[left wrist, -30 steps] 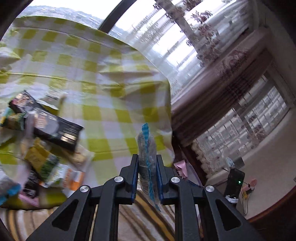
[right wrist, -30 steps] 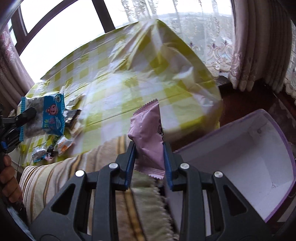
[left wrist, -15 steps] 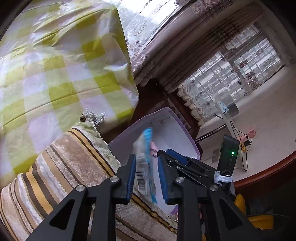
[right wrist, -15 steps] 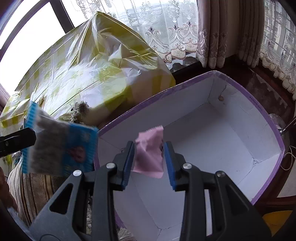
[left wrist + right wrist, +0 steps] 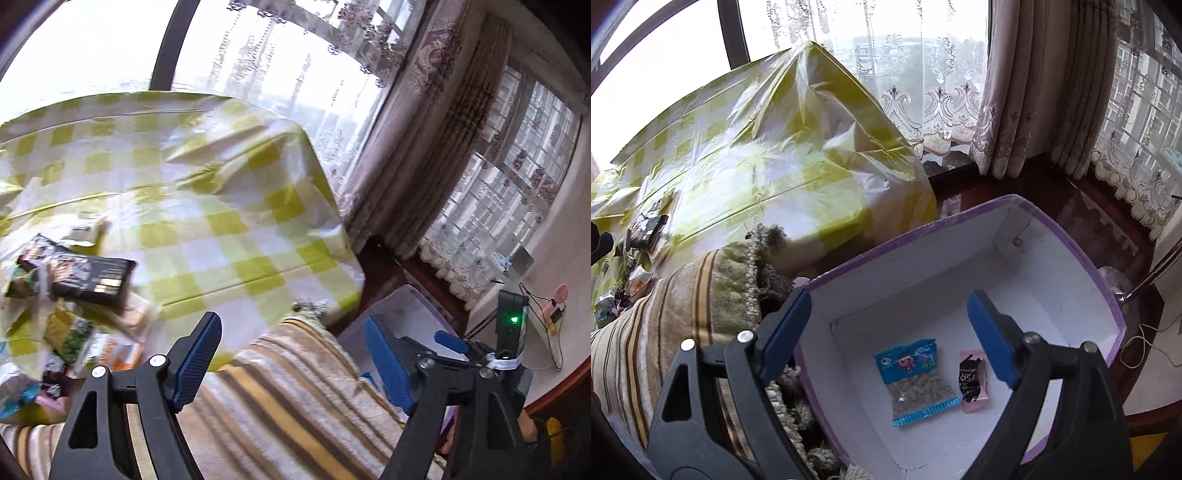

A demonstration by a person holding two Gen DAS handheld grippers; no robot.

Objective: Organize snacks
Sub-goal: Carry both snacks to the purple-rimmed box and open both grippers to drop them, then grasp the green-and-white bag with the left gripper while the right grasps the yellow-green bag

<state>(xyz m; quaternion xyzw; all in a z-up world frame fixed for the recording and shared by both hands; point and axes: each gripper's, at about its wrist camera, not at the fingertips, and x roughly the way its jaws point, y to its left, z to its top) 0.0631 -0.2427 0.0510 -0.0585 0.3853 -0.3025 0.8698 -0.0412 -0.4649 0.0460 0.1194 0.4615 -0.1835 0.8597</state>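
Observation:
A white box with a purple rim (image 5: pixel 1108 295) sits below the table's end. On its floor lie a blue nut packet (image 5: pixel 916 380) and a pink snack packet (image 5: pixel 973 382), side by side. My right gripper (image 5: pixel 890 332) is open and empty above the box. My left gripper (image 5: pixel 291 362) is open and empty over the striped cloth (image 5: pixel 295 406), with the box (image 5: pixel 402 306) just to its right. A pile of snack packets (image 5: pixel 66 295), including a black one (image 5: pixel 92 280), lies on the yellow-checked table (image 5: pixel 221 221) at the left.
The striped fringed cloth (image 5: pixel 683 314) drapes between table and box. Curtains (image 5: pixel 1034 92) and a dark wooden sill (image 5: pixel 1089 199) stand behind the box. A phone on a stand (image 5: pixel 511 325) and cables lie on the floor at the right.
Both grippers have opened and let go of their packets, which now lie in the box. The left gripper has swung back toward the table.

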